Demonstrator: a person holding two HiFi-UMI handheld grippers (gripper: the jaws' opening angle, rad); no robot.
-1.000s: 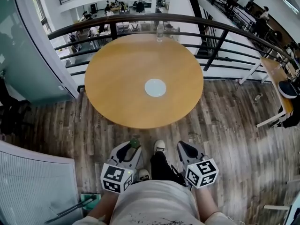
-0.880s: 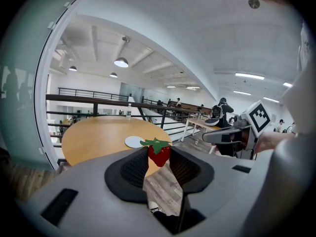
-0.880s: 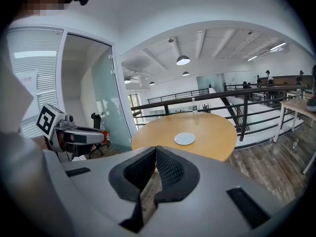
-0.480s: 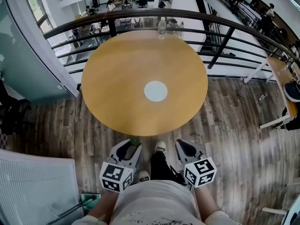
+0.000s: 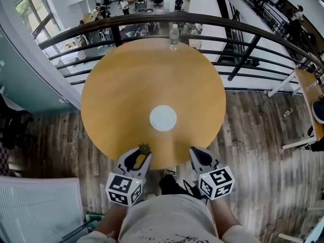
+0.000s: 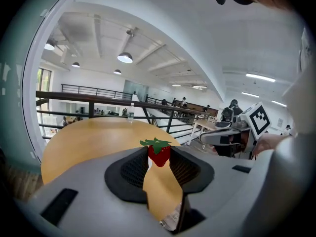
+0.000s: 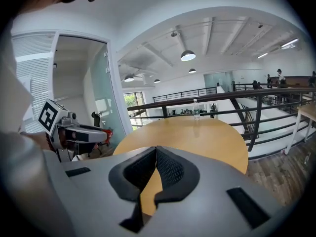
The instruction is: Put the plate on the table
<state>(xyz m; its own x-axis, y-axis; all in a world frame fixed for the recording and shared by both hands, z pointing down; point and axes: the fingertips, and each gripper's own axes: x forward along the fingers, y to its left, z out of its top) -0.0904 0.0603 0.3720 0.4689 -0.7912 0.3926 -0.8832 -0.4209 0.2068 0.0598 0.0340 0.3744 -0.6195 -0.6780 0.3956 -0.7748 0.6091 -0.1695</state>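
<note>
A white plate (image 5: 163, 118) lies flat near the middle of the round wooden table (image 5: 126, 85). My left gripper (image 5: 140, 157) is over the table's near edge, shut on a small red strawberry (image 5: 144, 149) with green leaves. The left gripper view shows that strawberry (image 6: 159, 153) pinched between the dark pads at the tips. My right gripper (image 5: 198, 156) is beside it over the near edge, and its jaws meet at the tips with nothing between them (image 7: 156, 152). Both grippers are short of the plate.
A clear water bottle (image 5: 173, 36) stands at the table's far edge by a dark metal railing (image 5: 243, 39). Beyond the rail is a drop to a lower floor. Wood-plank floor surrounds the table, with a glass wall on the left and another table (image 5: 306, 85) on the right.
The view and both grippers have moved forward: a second ago they hung over the floor short of the table, now they are over its near edge. The strawberry stays in the left gripper.
</note>
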